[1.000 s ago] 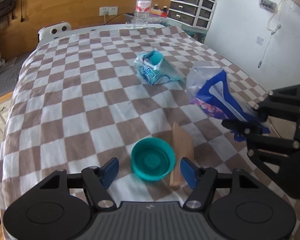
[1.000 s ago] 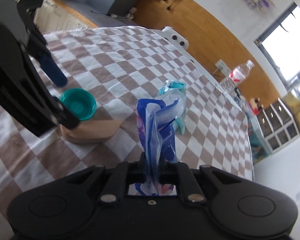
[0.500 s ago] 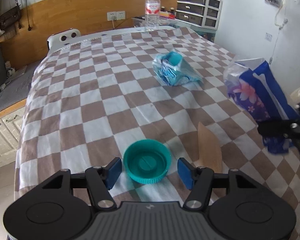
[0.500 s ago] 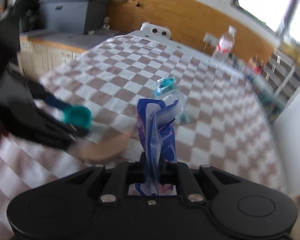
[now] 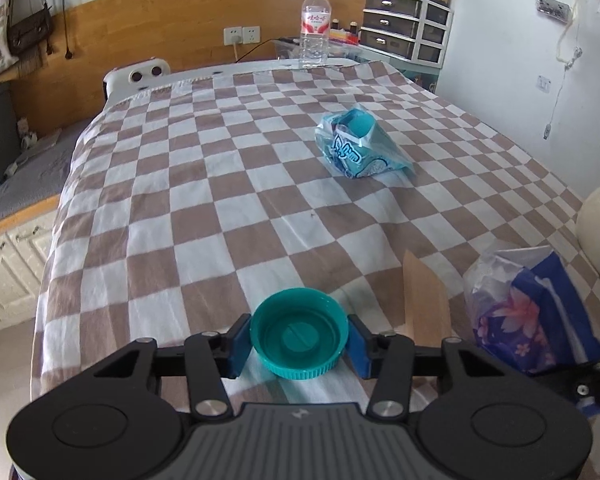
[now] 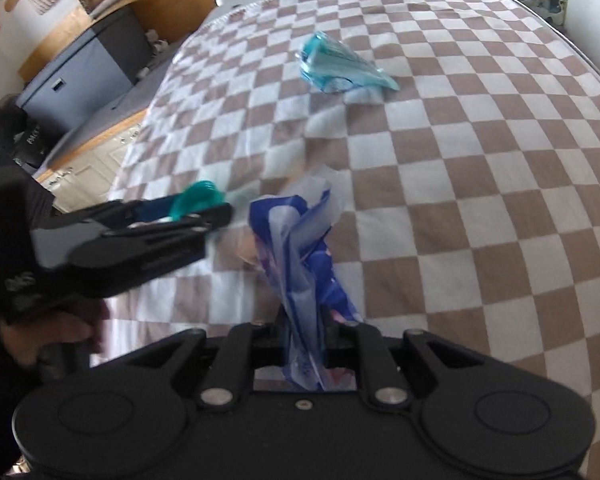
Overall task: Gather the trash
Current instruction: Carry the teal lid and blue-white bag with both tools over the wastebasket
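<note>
The water bottle (image 5: 315,26) at the table's far edge wears a red-and-white label with Chinese characters, too small to read. The light blue wrapper (image 5: 358,150) carries large white characters, not legible. A dark object (image 6: 31,138) shows white letters, blurred beyond reading.

The left gripper (image 5: 299,345) is closing its jaws around the teal lid (image 5: 299,338), blue pads touching its rim; a cardboard piece (image 5: 425,305) is standing just right of the lid.

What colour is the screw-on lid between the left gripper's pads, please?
Teal; the lid shows best in the left wrist view.
</note>
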`<state>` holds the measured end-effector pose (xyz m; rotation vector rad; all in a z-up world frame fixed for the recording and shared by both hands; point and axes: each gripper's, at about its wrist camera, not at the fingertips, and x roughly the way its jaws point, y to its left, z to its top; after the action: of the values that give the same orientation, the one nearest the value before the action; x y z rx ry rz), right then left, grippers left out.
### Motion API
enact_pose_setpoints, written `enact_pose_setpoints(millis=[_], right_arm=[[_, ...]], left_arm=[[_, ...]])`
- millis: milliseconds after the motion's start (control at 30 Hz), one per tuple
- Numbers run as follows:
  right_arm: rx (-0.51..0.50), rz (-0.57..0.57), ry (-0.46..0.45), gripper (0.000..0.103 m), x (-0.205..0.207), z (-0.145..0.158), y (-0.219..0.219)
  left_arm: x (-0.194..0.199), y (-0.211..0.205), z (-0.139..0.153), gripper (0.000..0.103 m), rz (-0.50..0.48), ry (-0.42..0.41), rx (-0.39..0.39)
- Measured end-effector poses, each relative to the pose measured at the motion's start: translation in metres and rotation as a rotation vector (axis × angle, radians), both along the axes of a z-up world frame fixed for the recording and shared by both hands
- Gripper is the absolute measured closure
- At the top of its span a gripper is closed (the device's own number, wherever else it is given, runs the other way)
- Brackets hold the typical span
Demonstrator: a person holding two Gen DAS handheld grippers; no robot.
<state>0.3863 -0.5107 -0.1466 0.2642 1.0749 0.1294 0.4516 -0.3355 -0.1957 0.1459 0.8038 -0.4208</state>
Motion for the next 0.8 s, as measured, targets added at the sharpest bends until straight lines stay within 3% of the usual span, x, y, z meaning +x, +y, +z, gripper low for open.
enact_pose_setpoints(millis=[200,800], right_arm=[[-0.013,-0.016,-0.064,0.096,-0.009,0.01,-0.003],[-0.076,0.003,-0.256,0.096,-0.06,0.073,0.033]], left_arm=[[-0.023,0.013,0.02,0.053,0.026,0.02,-0.036],[-0.117,0.08,0.108,0.053,0.15,-0.058,-0.107]])
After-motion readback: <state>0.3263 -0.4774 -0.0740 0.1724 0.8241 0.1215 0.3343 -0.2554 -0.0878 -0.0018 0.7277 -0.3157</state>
